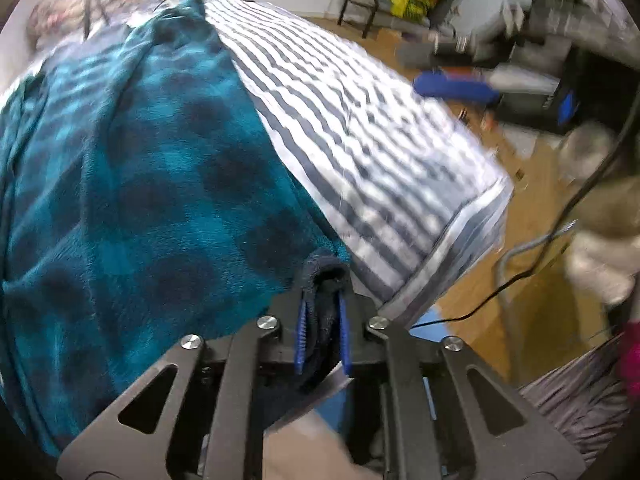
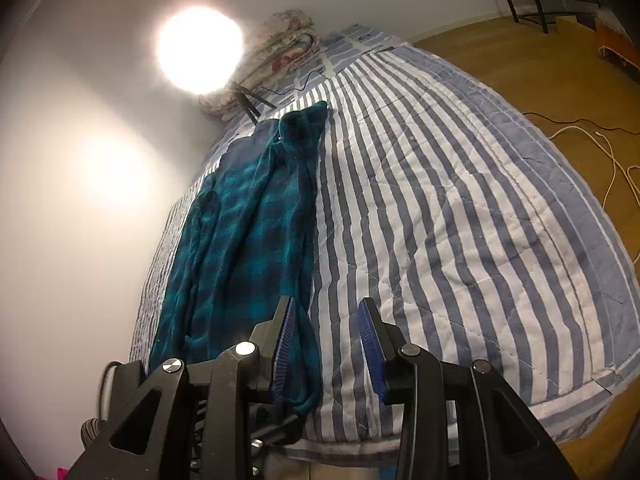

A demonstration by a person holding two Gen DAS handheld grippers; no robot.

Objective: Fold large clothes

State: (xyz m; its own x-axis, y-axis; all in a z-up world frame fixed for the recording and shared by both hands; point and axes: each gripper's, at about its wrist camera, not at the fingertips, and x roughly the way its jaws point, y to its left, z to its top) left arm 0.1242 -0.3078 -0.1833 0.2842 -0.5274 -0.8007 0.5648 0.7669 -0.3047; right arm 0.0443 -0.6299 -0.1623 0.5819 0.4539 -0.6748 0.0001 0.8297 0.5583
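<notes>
- The big bed (image 2: 460,200) has a soft quilt with blue and white stripes. Its right half is bare, with lots of room, and brown wood floor (image 2: 520,60) runs past its edge.
- The fuzzy teal checked robe (image 2: 248,220) lies long and bunched along the bed's left side, near the white wall.
- The left gripper (image 1: 322,328) is squeezed tight on a dark cuff of the robe.
- The right gripper (image 2: 330,344) is partly open; the robe's edge lies by its left finger, not pinched.
</notes>
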